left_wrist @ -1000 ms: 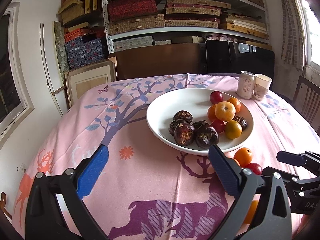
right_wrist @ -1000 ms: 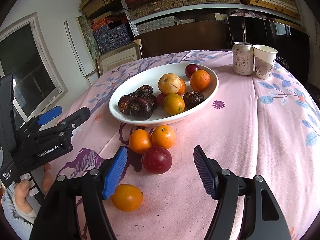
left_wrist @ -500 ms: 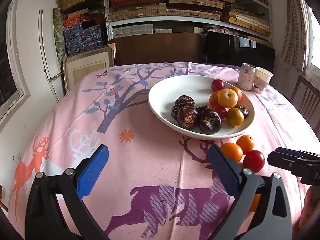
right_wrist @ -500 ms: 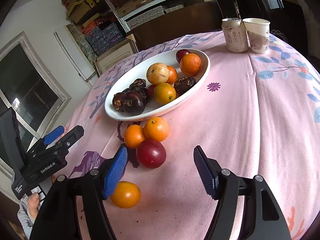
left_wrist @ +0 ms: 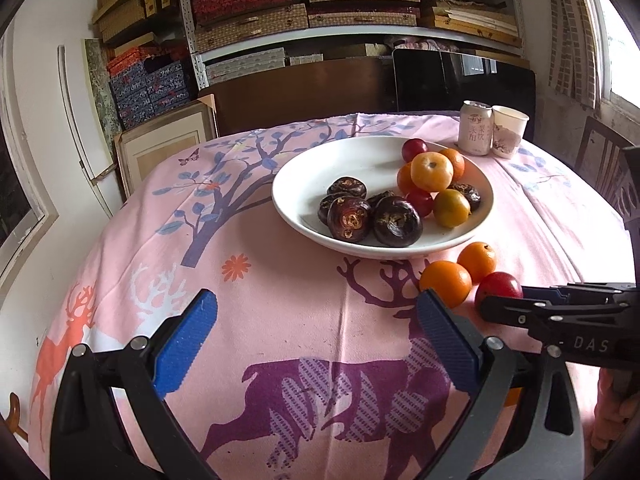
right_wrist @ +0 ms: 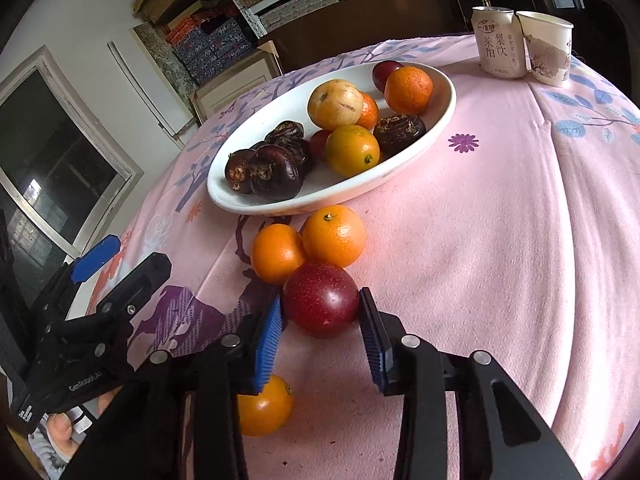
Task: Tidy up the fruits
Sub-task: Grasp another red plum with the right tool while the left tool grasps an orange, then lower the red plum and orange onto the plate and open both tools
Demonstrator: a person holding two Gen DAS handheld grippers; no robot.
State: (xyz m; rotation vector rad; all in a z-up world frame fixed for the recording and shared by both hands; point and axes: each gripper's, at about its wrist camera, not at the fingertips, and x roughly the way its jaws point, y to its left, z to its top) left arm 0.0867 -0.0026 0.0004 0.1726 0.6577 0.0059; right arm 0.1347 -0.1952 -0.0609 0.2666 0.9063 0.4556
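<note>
— Since a moment ago the right gripper (right_wrist: pixel 320 312) has dropped and its jaws are closing on the red plum (right_wrist: pixel 321 305); both pads touch it.
— Where?
— On the tablecloth (right_wrist: pixel 480 240), against two oranges (right_wrist: pixel 276 253) below the plate (right_wrist: pixel 400 168).
— Left gripper (left_wrist: pixel 316 336)?
— Wide open, holding nothing.

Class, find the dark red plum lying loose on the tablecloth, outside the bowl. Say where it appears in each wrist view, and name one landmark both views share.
Left wrist view: red plum at lower right, partly behind the right gripper.
Right wrist view: red plum at lower centre, between the closing blue pads.
Shared landmark: the white bowl.
</note>
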